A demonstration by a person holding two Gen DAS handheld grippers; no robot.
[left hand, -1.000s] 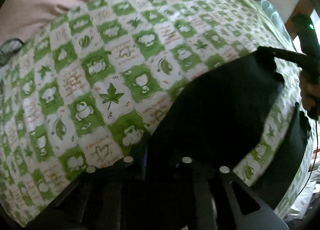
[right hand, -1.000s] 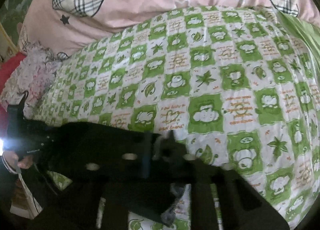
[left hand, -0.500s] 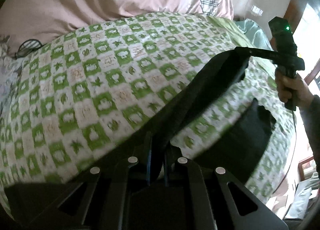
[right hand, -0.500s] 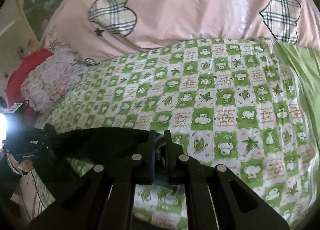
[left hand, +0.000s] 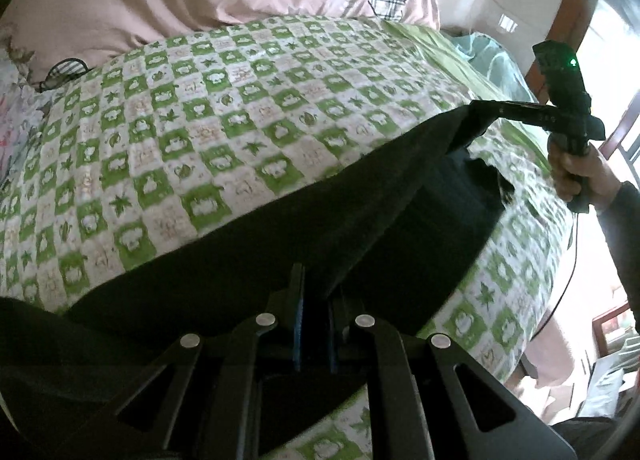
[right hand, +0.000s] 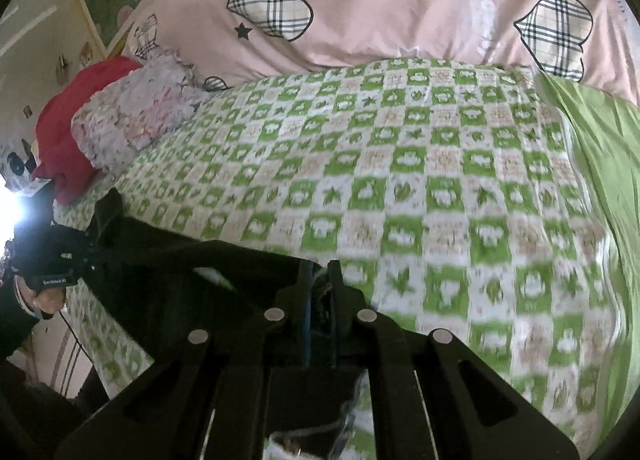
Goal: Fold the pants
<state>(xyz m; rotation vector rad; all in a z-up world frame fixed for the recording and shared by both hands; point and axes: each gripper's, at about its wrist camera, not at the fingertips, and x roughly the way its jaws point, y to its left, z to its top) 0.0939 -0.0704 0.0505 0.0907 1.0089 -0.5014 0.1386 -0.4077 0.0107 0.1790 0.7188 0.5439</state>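
Note:
Black pants (left hand: 328, 216) hang stretched between my two grippers above a bed with a green and white checked sheet (left hand: 192, 128). My left gripper (left hand: 316, 292) is shut on one edge of the dark cloth, at the bottom of the left wrist view. In that view my right gripper (left hand: 478, 108) shows at the right, held by a hand (left hand: 576, 176), clamped on the other end. The right wrist view shows my right gripper (right hand: 320, 280) shut on the pants (right hand: 188, 260), with the left gripper (right hand: 104, 212) far left, held by a hand (right hand: 44, 296).
A pink quilt (right hand: 400, 0) with plaid hearts is piled along the far side of the bed. A flowered pillow (right hand: 132, 116) and a red cushion (right hand: 68, 116) lie at the far left. A plain green sheet (right hand: 600, 128) covers the bed's right part. A window (left hand: 616, 72) glares at right.
Both grippers have risen and pulled back with the pants, lifting the cloth off the sheet and drawing it taut between them. More of the pink quilt is in view.

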